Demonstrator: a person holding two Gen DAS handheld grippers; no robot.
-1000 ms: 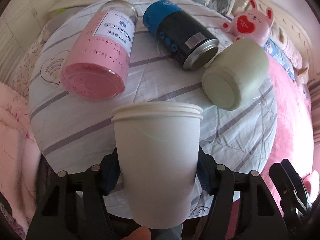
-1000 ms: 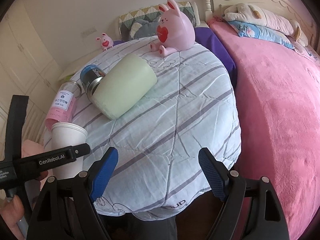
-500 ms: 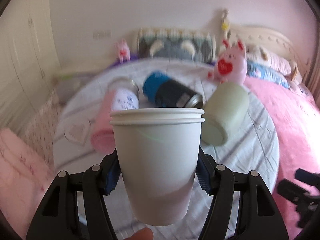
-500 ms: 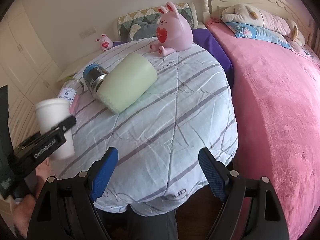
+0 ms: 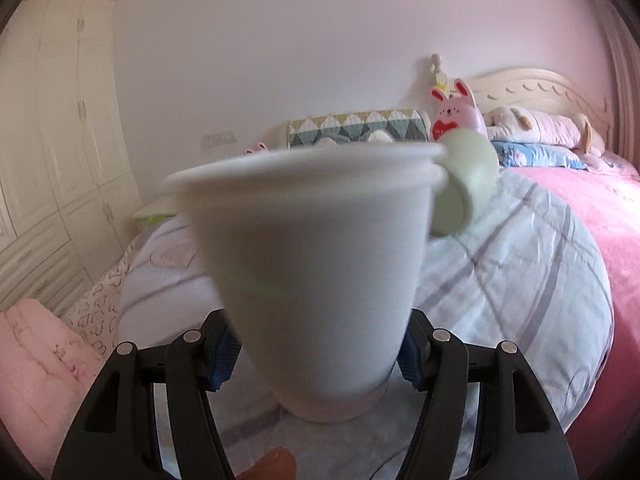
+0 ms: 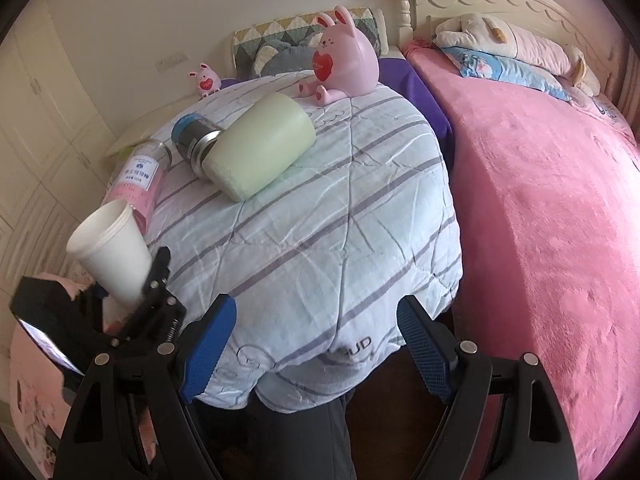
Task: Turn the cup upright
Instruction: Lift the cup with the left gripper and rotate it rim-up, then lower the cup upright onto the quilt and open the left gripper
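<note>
Left gripper (image 5: 316,354) clamps paper cup (image 5: 316,264) mouth-up, tilted toward 11 o'clock; level it, set base flat on quilt (image 6: 320,240); right gripper (image 6: 316,344) idle, fingers apart.

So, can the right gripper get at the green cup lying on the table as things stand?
Probably yes: the right gripper is open and empty, and only bare quilt lies between it and the green cup.

Soft daylight, fisheye edges (near cup (image 5: 316,280) blurred).
</note>
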